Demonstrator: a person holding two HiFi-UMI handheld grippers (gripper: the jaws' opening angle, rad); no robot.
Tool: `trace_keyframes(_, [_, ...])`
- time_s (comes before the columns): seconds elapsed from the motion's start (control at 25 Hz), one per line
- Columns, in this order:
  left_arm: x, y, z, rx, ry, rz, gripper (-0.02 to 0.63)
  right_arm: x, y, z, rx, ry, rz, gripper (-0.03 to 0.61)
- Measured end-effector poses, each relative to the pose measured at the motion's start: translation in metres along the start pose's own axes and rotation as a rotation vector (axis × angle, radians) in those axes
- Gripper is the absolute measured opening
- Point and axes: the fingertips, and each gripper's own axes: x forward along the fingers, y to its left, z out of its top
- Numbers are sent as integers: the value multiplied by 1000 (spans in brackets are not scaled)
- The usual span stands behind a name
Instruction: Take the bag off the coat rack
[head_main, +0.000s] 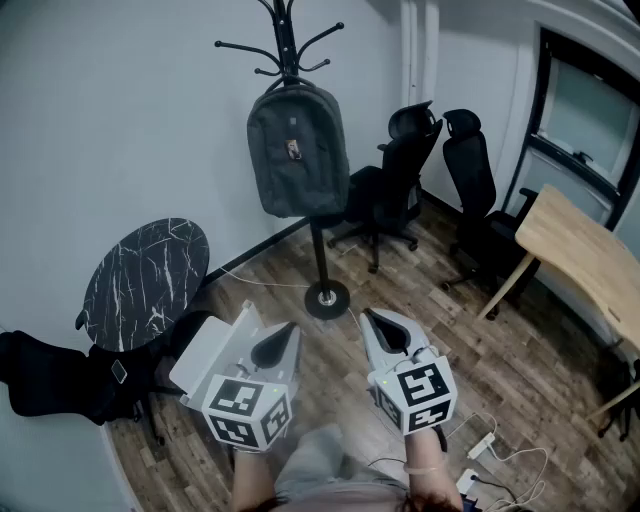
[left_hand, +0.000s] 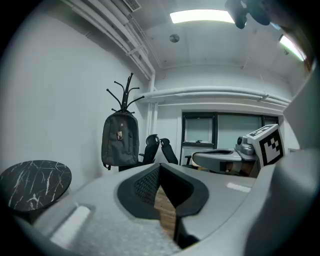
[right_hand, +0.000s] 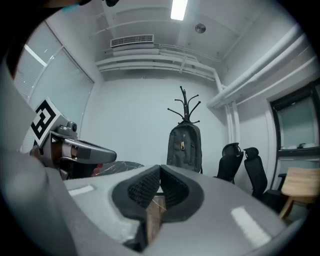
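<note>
Both left gripper (head_main: 290, 330) and right gripper (head_main: 368, 320) roughly level, side by side, fingers (left_hand: 142, 186) together, empty.

Bare wooden floor (head_main: 270, 295) lies open in front of the coat rack (head_main: 319, 250). A round marble worktop (head_main: 145, 270) crowds its left side; two black office chairs (head_main: 395, 185) (just behind the hanging bag (head_main: 297, 150)) and a wooden worktop (head_main: 580, 250) hem the right.
</note>
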Motion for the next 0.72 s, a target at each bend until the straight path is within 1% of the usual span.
trace_keyframes(0.12, [4,8,-2,-4,5,-3,9,8,0,5,11,-8,-12,0])
trace_keyframes(0.32, [13,24,-5,-16,9,-6,9,25,-2,0,11,-6,-20,0])
trace_keyframes(0.72, [57,62,-4,-38,15,-18,9,78,-18,-1,-6,7,-19,0])
